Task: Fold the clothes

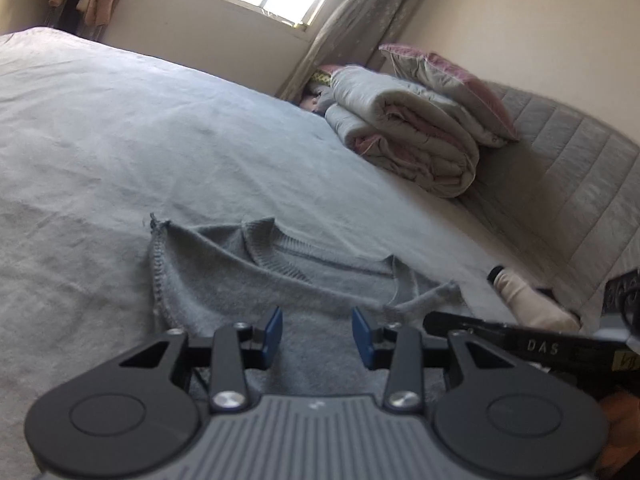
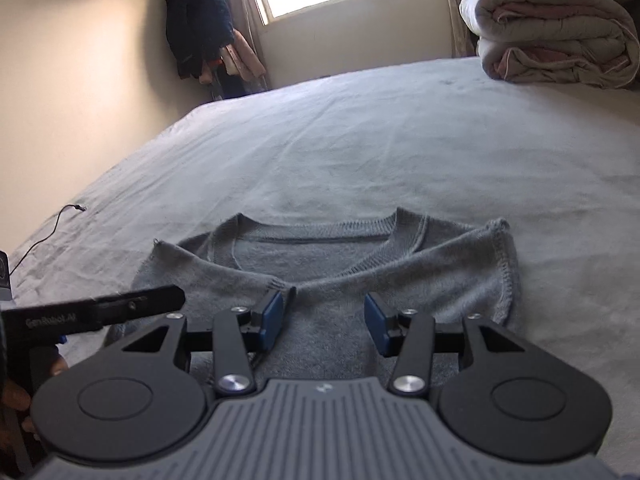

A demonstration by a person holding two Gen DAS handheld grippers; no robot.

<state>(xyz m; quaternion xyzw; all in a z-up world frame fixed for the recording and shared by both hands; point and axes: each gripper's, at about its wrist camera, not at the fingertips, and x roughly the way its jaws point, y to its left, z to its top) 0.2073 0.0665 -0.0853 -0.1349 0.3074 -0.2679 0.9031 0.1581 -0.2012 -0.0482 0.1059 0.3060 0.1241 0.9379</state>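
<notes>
A grey knit sweater [image 1: 224,280] lies flat on the bed with its neckline away from me and its sides folded in. In the left wrist view my left gripper [image 1: 318,334] hovers over the sweater's near part, blue pads apart, nothing between them. In the right wrist view the sweater [image 2: 320,256] lies straight ahead, and my right gripper [image 2: 325,320] is open above its lower middle, holding nothing. One black finger [image 1: 520,344] of the right gripper shows at the right of the left view. One finger [image 2: 100,312] of the left gripper shows at the left of the right view.
The bed's grey sheet [image 2: 400,140] stretches far beyond the sweater. A folded quilt [image 1: 408,136] and a pillow [image 1: 452,80] sit by the padded headboard [image 1: 580,184]. A white sock-like thing [image 1: 528,300] lies to the sweater's right. A thin cable [image 2: 44,236] trails at the bed's left edge.
</notes>
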